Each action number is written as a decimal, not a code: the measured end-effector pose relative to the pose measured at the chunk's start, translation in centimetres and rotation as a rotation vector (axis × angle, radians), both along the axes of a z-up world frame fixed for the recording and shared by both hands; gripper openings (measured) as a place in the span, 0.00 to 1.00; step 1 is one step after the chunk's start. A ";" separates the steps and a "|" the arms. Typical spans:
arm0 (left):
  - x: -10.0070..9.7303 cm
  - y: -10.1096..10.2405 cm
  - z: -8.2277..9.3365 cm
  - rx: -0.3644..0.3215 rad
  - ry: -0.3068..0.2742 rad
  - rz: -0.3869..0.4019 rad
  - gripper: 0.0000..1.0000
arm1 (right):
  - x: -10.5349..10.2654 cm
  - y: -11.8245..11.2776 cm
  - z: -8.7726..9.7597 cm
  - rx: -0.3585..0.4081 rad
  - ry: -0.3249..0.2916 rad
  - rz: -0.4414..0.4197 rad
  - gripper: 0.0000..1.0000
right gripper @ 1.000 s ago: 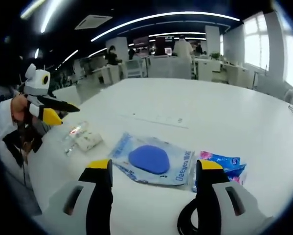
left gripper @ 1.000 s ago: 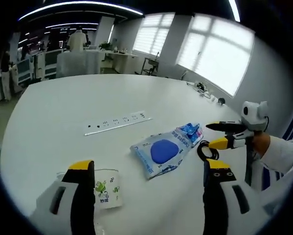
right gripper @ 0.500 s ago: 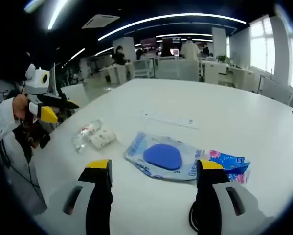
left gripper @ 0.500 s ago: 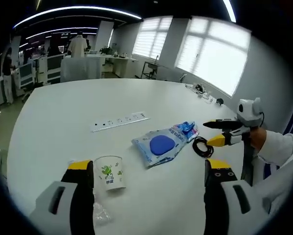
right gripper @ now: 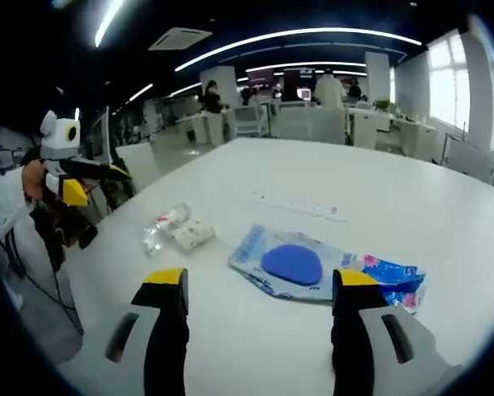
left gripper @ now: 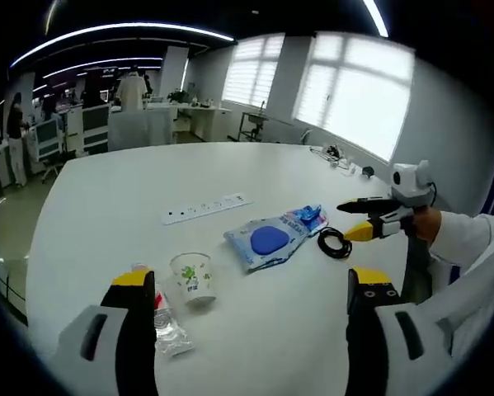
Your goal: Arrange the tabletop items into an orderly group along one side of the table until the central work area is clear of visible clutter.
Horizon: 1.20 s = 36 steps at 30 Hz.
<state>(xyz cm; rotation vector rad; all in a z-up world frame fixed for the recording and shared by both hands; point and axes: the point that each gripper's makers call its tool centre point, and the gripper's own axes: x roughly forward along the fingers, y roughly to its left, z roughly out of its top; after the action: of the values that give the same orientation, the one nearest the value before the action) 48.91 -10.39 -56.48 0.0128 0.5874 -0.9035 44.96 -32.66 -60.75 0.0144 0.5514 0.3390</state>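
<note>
On the white table point(left gripper: 106, 190) a clear pouch with a blue round pad point(left gripper: 267, 242) lies mid-table, a small blue packet point(left gripper: 310, 218) at its far end and a black cable coil point(left gripper: 335, 242) beside it. A printed paper cup point(left gripper: 191, 278) lies on its side next to a crushed plastic bottle point(left gripper: 166, 326). My left gripper point(left gripper: 253, 280) is open above the near table edge, holding nothing. My right gripper point(left gripper: 370, 218) hangs open just right of the coil. From its own view the right gripper point(right gripper: 263, 280) is open short of the pouch point(right gripper: 292, 264), the packet point(right gripper: 391, 274) at right.
A white power strip point(left gripper: 205, 209) is set into the table behind the pouch. In the right gripper view the cup and bottle point(right gripper: 185, 231) lie left of the pouch, and the left gripper point(right gripper: 83, 181) is at the left table edge. Office desks and people stand far behind.
Both cameras have drawn back from the table, so the items look smaller and farther. The items themselves have not moved. Both grippers stay open.
</note>
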 end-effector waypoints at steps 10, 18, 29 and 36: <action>-1.6 1.9 1.6 0.008 -0.035 0.000 1.00 | -0.7 2.1 1.3 0.018 -0.024 0.043 0.71; -2.8 3.5 2.4 -0.011 -0.041 0.002 1.00 | -1.0 4.2 2.4 0.023 -0.039 0.090 0.73; -3.4 5.2 2.6 -0.040 -0.045 0.020 1.00 | -0.9 6.3 2.9 0.018 -0.036 0.139 0.74; -3.5 6.4 1.9 -0.047 -0.034 0.038 1.00 | 0.2 7.9 3.0 0.007 -0.035 0.183 0.74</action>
<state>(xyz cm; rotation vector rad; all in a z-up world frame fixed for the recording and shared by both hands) 45.41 -3.99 -54.56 -0.0253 0.5324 -0.8784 45.12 -24.75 -57.80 -0.0359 0.5177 0.5187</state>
